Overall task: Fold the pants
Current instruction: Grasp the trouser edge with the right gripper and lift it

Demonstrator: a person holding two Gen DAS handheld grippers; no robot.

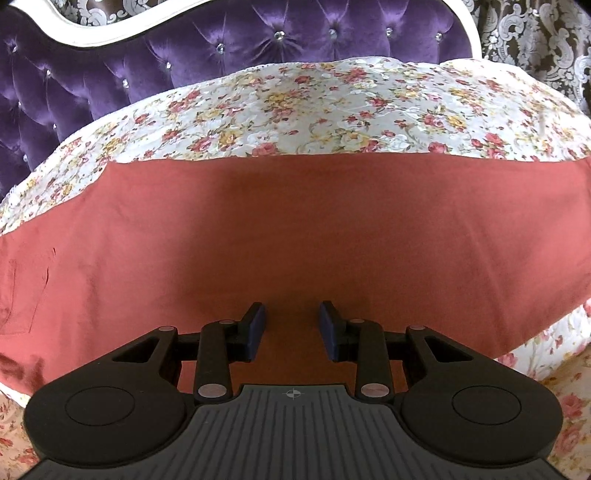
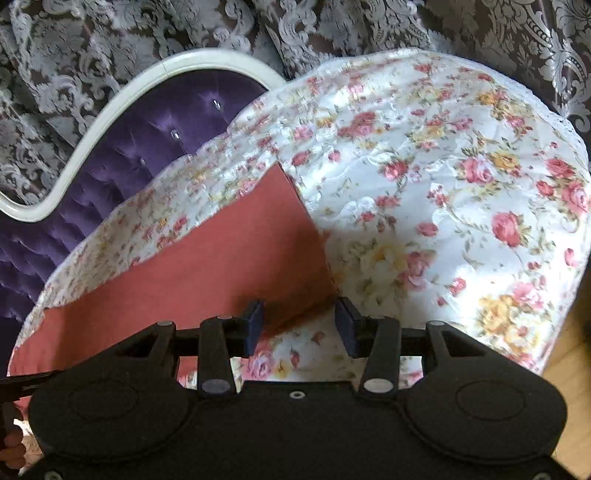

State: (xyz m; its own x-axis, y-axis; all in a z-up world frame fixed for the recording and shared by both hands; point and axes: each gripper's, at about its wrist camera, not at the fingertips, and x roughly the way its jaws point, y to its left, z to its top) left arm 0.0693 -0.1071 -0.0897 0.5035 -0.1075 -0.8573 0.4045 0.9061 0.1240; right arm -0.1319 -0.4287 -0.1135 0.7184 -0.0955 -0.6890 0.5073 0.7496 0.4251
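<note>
The purple tufted headboard (image 1: 110,85) stood along the far edge of the bed, with patterned curtains (image 2: 369,26) behind it. The rust-red pants (image 1: 295,229) lay flat on the floral bedspread (image 1: 332,107), stretched lengthwise from the bed's left side toward its right, a pocket seam showing at their left end. The left tool (image 1: 293,325) hung over the near long edge of the pants, its blue-padded jaws spread with only flat cloth beneath and nothing pinched. At the right end of the pants, their straight end edge ran across the bedspread, and the right tool (image 2: 301,325) hovered over the near corner there, jaws spread wide and gripping nothing.
</note>
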